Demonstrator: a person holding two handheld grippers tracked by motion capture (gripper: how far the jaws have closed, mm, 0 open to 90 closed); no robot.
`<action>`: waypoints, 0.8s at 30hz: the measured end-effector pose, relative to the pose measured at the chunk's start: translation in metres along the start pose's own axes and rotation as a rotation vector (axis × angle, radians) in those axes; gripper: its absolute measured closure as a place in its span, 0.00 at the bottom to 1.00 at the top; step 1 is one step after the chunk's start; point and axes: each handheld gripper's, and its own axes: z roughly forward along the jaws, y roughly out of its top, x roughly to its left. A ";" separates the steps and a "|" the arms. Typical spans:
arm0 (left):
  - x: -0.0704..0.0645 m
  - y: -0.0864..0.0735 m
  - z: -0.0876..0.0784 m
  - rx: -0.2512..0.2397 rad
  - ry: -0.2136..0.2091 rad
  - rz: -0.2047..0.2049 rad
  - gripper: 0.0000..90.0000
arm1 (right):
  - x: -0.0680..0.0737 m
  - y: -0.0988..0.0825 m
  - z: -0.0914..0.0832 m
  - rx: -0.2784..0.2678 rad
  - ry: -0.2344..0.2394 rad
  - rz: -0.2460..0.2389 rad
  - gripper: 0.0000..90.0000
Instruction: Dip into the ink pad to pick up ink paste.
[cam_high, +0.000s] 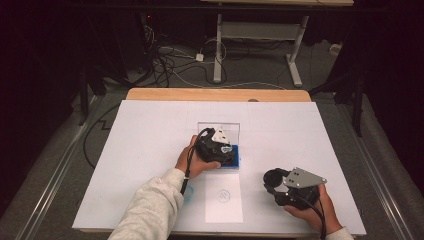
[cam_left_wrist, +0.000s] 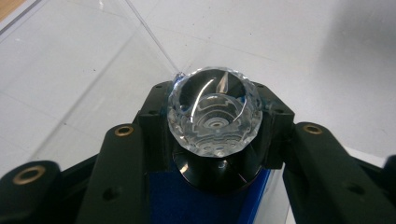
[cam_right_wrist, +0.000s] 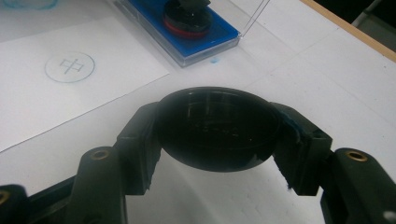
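A person sits at a table covered in white sheeting (cam_high: 150, 150), a two-jaw gripper in each hand.

The left gripper (cam_high: 218, 148) is at the middle of the table, over a clear case (cam_high: 218, 131) with a blue pad (cam_high: 239, 161) as its floor. In the left gripper view its jaws are closed on a faceted clear knob (cam_left_wrist: 215, 112) — it looks like the handle of a stamp. Beneath the knob sits a black round base (cam_left_wrist: 215, 176) resting on the blue pad. One clear wall of the case (cam_left_wrist: 93, 70) stands upright just beyond the jaws. Holding by the knob seems sensible: it is the one part meant for gripping, and it keeps the jaws off the inked end.

The right gripper (cam_high: 280, 186) rests near the table's front right, well apart from the case. In the right gripper view its jaws clamp a black domed cap (cam_right_wrist: 217, 128), probably the stamp's cover, kept aside while the stamp is handled.

Between the two grippers, just in front of the case, lies a paper slip (cam_high: 223, 197) bearing a faint blue circular mark (cam_high: 224, 195); the right gripper view shows the mark (cam_right_wrist: 70, 67) as a ring around a character. A small blue smudge (cam_right_wrist: 214, 60) dots the sheeting beside the case.

The case holds the blue pad and the stamp standing on it — whether the stamp is being set down or lifted, I cannot tell.
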 end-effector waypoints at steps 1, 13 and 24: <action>0.000 0.000 0.000 0.002 0.002 0.002 0.61 | 0.000 0.000 0.000 0.000 -0.001 0.000 0.43; -0.002 0.000 0.000 0.004 0.009 0.006 0.61 | 0.000 0.000 0.001 0.005 0.002 0.000 0.43; -0.001 0.001 0.000 0.010 0.014 0.003 0.61 | 0.000 0.000 0.001 0.001 -0.001 -0.001 0.43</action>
